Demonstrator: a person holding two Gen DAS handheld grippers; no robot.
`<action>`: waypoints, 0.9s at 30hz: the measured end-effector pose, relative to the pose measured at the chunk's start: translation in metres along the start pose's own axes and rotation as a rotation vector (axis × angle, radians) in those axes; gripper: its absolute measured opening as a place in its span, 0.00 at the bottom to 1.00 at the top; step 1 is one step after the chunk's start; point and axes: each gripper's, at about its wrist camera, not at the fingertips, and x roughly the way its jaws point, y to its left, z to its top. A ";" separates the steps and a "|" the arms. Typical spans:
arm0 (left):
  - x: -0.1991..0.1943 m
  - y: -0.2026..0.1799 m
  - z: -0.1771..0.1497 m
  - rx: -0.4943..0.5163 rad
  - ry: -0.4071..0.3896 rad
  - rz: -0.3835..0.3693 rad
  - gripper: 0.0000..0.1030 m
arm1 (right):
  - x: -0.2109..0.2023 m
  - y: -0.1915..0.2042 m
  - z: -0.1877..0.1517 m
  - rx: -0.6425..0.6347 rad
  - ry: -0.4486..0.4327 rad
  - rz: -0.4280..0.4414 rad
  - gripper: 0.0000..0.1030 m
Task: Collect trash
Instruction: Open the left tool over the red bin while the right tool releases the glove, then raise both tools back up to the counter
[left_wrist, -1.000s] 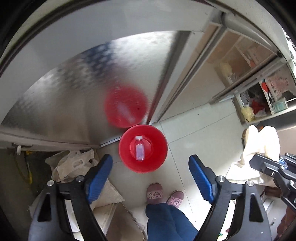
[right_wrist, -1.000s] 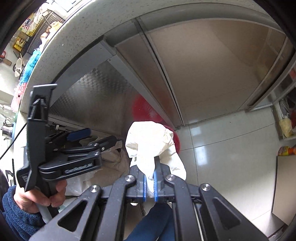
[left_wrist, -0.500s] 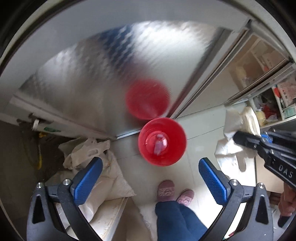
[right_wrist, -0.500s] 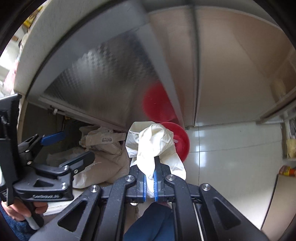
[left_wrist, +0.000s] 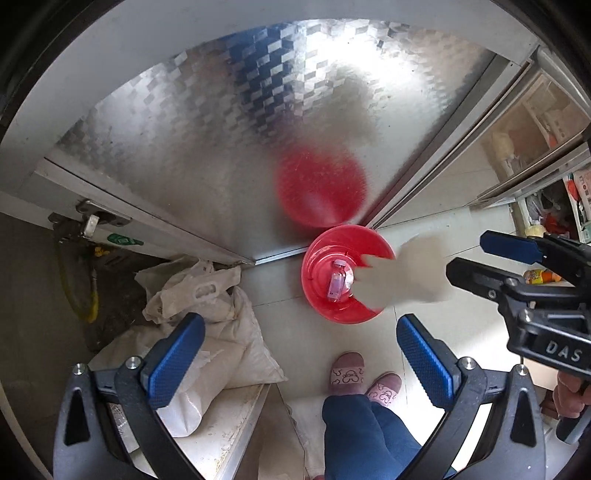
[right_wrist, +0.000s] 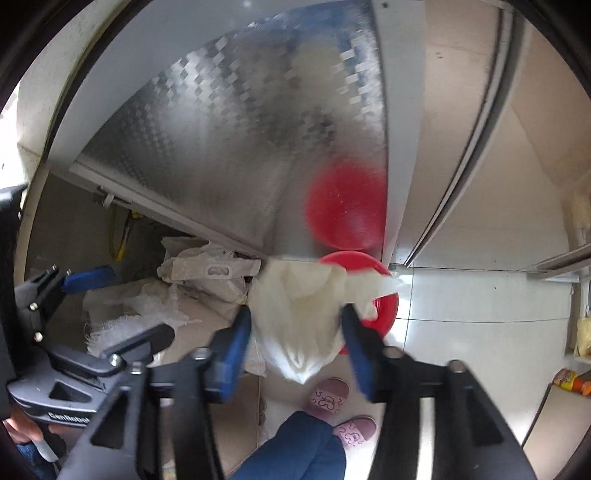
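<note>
Tiled floor below, red bin waiting; our right gripper gapes, white bag loose, left gripper spread empty — we aim dead centre.

A pale tiled floor carries a round red plastic bin standing far against a patterned steel cabinet door. Left of it lie crumpled white woven sacks. Near, pink patterned slippers stand on the tiles.

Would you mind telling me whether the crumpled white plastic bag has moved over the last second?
Yes. The crumpled white plastic bag has left the right gripper, whose jaws now stand open, and is blurred over the red plastic bucket.
</note>
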 end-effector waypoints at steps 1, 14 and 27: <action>-0.001 -0.001 0.000 -0.001 0.000 0.002 1.00 | -0.001 0.001 0.001 -0.002 0.000 0.003 0.56; -0.082 -0.009 -0.014 -0.016 -0.124 -0.030 1.00 | -0.082 0.033 -0.012 -0.087 -0.121 -0.103 0.78; -0.241 -0.049 -0.037 0.045 -0.345 -0.109 1.00 | -0.234 0.053 -0.045 -0.044 -0.262 -0.294 0.78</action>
